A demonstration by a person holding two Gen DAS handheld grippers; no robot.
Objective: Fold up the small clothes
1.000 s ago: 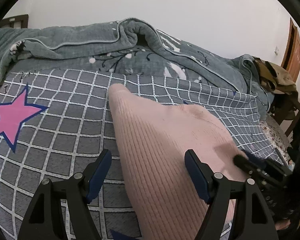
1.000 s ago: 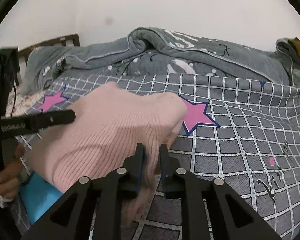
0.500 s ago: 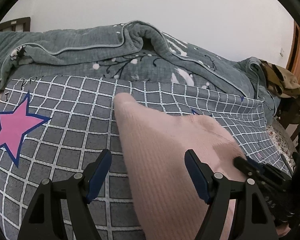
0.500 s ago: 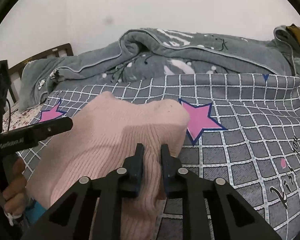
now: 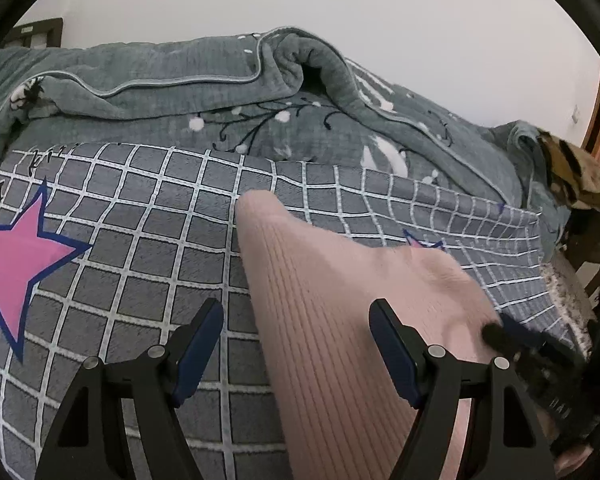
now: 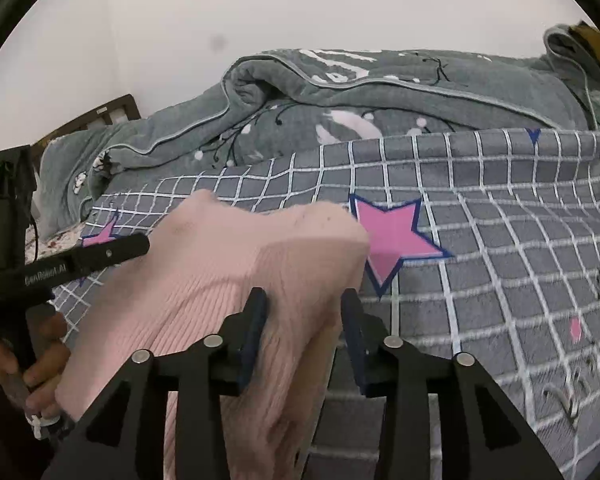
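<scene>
The pink ribbed garment lies mid-bed on the checked blanket, long axis running away. Left gripper jaws stand apart over it; right gripper jaws parted around its near-right edge, nearer.

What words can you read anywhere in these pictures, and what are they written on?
"GenRobot.AI", a bit blurred: on the black finger of the left gripper, seen from the right wrist.
Black handwriting-style letters on the checked blanket, near its far left edge: too warped to read.
More black scribbled letters on the blanket's right side in the right wrist view: blurred, unreadable.
Pink knit garment: no text.
</scene>
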